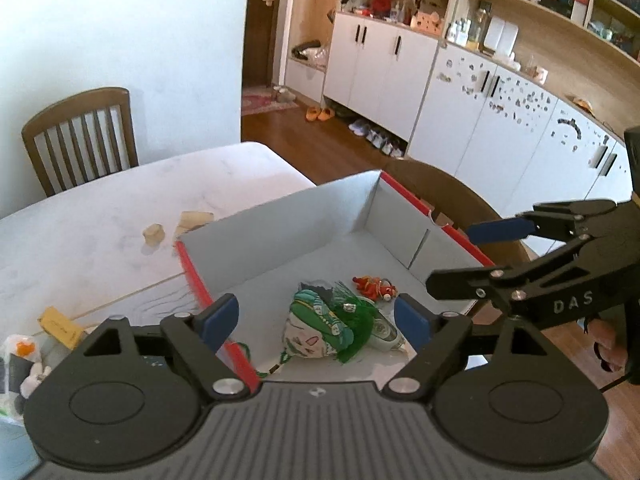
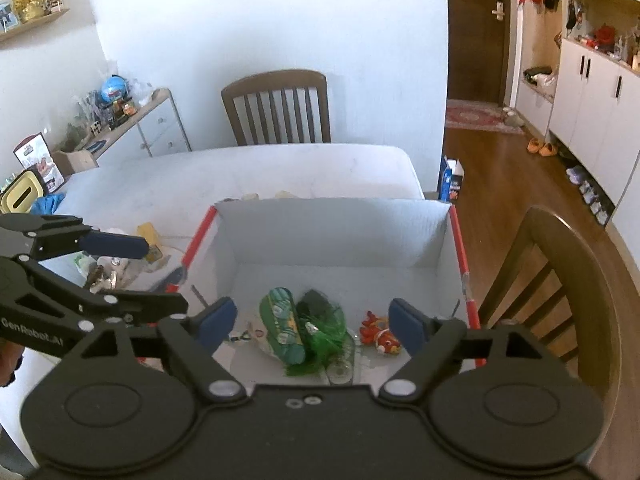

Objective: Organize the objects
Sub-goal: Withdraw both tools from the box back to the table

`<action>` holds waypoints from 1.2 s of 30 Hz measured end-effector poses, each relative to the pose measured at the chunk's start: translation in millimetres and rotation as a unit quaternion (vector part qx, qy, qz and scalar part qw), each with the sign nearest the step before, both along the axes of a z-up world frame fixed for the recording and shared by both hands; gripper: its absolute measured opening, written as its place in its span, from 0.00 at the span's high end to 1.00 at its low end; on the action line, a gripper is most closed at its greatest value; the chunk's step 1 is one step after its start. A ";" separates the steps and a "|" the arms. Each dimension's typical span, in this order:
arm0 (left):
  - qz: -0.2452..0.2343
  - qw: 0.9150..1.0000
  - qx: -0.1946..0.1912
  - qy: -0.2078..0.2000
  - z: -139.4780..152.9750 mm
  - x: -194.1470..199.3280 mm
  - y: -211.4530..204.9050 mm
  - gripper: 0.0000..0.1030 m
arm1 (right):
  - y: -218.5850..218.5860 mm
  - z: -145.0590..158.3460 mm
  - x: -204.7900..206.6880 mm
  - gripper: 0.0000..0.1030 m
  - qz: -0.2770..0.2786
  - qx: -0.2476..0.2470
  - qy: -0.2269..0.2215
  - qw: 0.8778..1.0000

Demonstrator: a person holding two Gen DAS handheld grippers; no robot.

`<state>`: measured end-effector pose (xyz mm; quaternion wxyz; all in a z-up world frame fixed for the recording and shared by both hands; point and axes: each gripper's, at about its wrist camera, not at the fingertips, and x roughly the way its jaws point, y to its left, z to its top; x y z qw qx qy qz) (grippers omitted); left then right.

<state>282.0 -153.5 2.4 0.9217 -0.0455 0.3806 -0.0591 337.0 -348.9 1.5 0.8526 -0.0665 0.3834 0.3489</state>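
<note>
On the pale surface (image 2: 280, 172) sits a large open box (image 2: 336, 232) with white inner walls and red edges, its far wall standing upright and its near part under both cameras. A wooden chair (image 2: 280, 108) stands at the far side of the surface against the wall, and a second wooden chair (image 2: 560, 280) stands just beside the box's right wall.

Both tools hover over the box. The left gripper (image 1: 316, 320) has its jaws spread wide with nothing between them; its blue pads frame the things on the box floor. The right gripper (image 2: 312, 322) likewise has its jaws wide apart and empty. Each tool shows at the edge of the other's view, side on, jaws parted there too.

Inside the box, near its front, lies a green and white pouch (image 2: 280, 328) with printed patterns. Touching it on the right is a bunch of green tassel threads (image 2: 324, 328), and a small round pale container (image 2: 340, 368) lies against those threads at the near side. A small red and orange fish toy (image 2: 380, 334) lies just beside the tassel, apart from the pouch, close to the right wall.

Outside the box, left of it on the surface, are a yellow block (image 1: 60, 326), a small tan round piece (image 1: 154, 234) and a heap of mixed small items (image 2: 116, 272) too cluttered to tell apart.
</note>
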 end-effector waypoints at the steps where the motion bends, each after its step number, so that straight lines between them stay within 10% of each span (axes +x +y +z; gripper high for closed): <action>1: 0.003 1.000 -0.002 -0.002 2.2 -3.5 3.5 0.17 | 1.6 1.3 -3.3 0.14 -0.002 0.004 0.000 1.000; 36: 0.100 0.994 -0.008 -0.043 -13.9 -139.2 198.3 0.00 | 144.3 -10.1 -119.7 0.04 0.024 0.021 -0.020 0.999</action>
